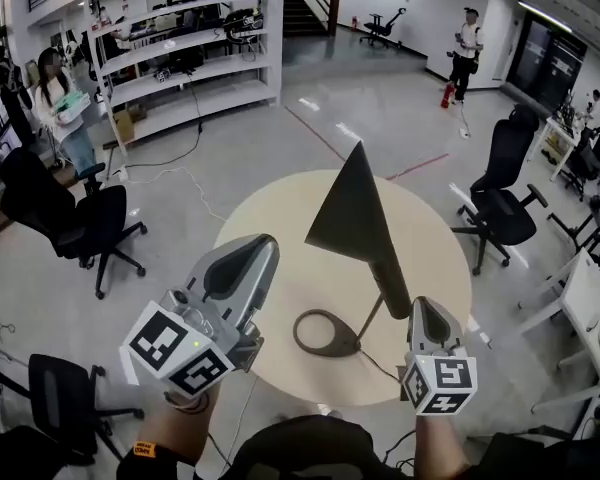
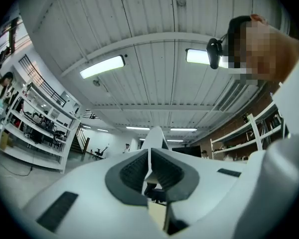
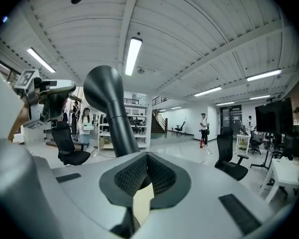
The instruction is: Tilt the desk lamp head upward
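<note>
Partly behind right gripper (image 3: 145, 156), lamp neck (image 3: 111, 108).

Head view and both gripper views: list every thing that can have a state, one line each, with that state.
desk lamp head: tilted on its stem; whether it is lit cannot be told.
lamp base: flat on the round table.
left claw: shut, empty, pointing upward.
right claw: shut, nothing between its jaws, tip close by the desk lamp head.
</note>
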### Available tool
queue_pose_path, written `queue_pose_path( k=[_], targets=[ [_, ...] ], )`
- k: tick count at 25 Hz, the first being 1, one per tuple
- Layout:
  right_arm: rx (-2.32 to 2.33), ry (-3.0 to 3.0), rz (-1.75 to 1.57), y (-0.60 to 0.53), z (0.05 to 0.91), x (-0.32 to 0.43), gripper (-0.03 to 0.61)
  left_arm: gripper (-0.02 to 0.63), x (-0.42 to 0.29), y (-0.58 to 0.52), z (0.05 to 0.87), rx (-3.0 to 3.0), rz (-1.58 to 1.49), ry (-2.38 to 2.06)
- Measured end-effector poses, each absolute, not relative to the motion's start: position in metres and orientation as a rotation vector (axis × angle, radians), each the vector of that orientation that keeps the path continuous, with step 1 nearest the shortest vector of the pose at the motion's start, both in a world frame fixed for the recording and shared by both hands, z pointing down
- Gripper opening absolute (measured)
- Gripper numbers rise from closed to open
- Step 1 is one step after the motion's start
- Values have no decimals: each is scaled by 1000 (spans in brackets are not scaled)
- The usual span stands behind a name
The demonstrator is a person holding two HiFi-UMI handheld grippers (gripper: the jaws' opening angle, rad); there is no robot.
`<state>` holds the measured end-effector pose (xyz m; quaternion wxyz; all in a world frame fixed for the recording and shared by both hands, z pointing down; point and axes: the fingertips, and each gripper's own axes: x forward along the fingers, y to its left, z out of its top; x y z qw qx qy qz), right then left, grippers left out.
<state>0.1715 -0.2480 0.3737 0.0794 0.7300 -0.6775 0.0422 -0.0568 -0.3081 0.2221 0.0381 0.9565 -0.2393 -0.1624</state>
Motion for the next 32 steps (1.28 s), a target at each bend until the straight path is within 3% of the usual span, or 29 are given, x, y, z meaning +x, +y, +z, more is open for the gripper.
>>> queue_pose_path(
  k=[14,22,32],
  targets=[
    [2201,-1958,194,-194,412,118,14,63,-6,-240,397,2972,53,-702],
    [2165,-2033,237,-142,431,124,14,63,4,-181,432,2913,150,-790],
    [2054,-2179,250,28,448,180,14,63,66,-1,447,2875,185,-966]
  ],
)
